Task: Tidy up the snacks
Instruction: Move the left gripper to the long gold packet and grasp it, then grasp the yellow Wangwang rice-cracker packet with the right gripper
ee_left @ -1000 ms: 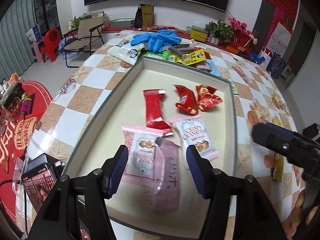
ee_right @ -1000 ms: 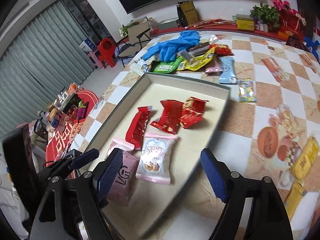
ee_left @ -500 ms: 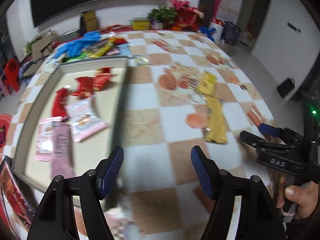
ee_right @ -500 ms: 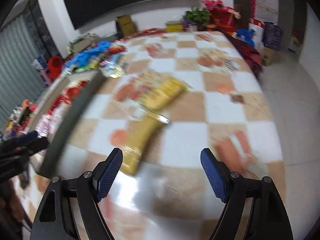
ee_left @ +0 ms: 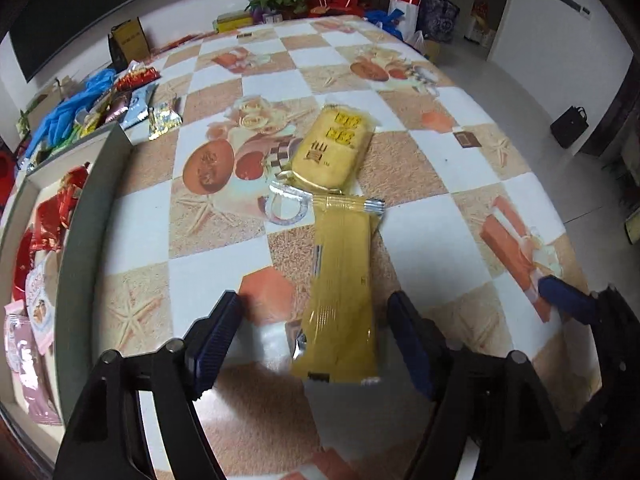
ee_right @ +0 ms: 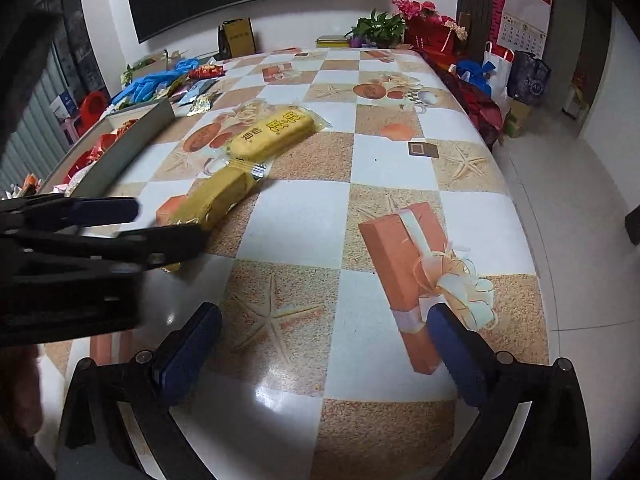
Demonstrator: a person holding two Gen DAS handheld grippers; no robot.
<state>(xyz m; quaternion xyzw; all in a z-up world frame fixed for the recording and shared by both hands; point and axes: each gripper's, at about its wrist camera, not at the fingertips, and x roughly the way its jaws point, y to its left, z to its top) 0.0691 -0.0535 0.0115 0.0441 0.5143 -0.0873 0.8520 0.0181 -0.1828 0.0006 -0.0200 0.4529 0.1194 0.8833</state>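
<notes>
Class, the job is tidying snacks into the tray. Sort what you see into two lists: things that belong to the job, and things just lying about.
Job:
- long yellow pack, between the opening left gripper fingers, untouched
- second yellow pack
- tray with red and pink snacks
- right gripper, opening, nothing between

Lying about:
- blue gloves
- flowers
- calendar

- Two yellow snack packets are being seen on the table: a wide yellow packet [ee_left: 334, 148] and a long yellow packet [ee_left: 340, 292].
- One grey tray [ee_left: 86, 216] is being shown at the left.
- Two pink packets [ee_left: 24, 360] are being counted in its near end, one red-and-white packet [ee_left: 40, 300] beyond them; the red wrappers [ee_left: 56, 208] cannot be counted.
- One silver-gold sachet [ee_left: 164, 120] is being seen.
- Two grippers are being shown.
</notes>
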